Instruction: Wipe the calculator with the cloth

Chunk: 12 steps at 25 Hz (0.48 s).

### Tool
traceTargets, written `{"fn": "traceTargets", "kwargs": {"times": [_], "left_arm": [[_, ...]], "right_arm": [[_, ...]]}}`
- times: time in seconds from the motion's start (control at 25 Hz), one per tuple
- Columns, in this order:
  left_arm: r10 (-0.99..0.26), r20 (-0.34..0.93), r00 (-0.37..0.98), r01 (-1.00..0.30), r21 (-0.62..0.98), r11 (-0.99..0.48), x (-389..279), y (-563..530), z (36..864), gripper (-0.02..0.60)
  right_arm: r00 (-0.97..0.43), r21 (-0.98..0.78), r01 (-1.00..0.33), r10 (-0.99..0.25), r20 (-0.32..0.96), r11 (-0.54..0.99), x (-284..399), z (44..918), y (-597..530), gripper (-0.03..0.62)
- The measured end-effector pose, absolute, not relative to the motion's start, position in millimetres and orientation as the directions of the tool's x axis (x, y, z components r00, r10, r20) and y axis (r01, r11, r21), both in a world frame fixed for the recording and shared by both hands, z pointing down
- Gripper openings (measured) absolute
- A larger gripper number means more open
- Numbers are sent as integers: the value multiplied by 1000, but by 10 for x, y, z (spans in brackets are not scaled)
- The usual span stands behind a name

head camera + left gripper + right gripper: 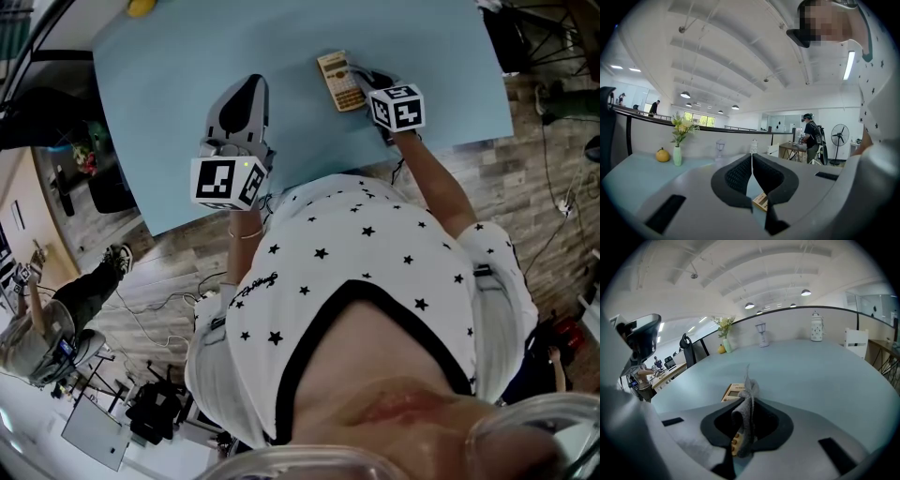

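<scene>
Left gripper [251, 86] is pointing across the blue table [169, 84], jaws pressed together and gripping nothing. Calculator [339, 81] is lying flat to its right, clear of those jaws. Right gripper [749, 401] is clamping a grey cloth [745, 416], with the calculator sitting just beneath and ahead of its jaws. At the far table edge, a green vase [677, 155] is holding yellow flowers [680, 127].

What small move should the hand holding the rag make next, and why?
Probably ease the right gripper down so the grey cloth pinched in its jaws presses on the calculator, then sweep across it. The cloth hangs right over the calculator's keys, contact unclear; the left gripper is shut, empty and off to the side.
</scene>
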State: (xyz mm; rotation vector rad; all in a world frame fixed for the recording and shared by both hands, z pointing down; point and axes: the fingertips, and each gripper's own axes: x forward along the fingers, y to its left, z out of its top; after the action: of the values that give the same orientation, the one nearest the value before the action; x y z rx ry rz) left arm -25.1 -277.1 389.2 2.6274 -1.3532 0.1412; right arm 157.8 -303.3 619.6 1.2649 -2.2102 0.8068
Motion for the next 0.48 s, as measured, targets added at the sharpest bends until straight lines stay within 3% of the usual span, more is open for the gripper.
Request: {"fn": "traceTargets", "kwargs": {"times": [0.2,0.48], "left_arm": [[-792,167,587,-810,118,-574,-263,-2797,3903,32],[-780,164,604,-797,122,-592,-248,-2836,3909,32]], "right_arm": [[-509,-269,-856,-622,595,442,1400,5981,-3030,44],[-609,-326,-781,-536,585,532,919,5947,-2714,44]]}}
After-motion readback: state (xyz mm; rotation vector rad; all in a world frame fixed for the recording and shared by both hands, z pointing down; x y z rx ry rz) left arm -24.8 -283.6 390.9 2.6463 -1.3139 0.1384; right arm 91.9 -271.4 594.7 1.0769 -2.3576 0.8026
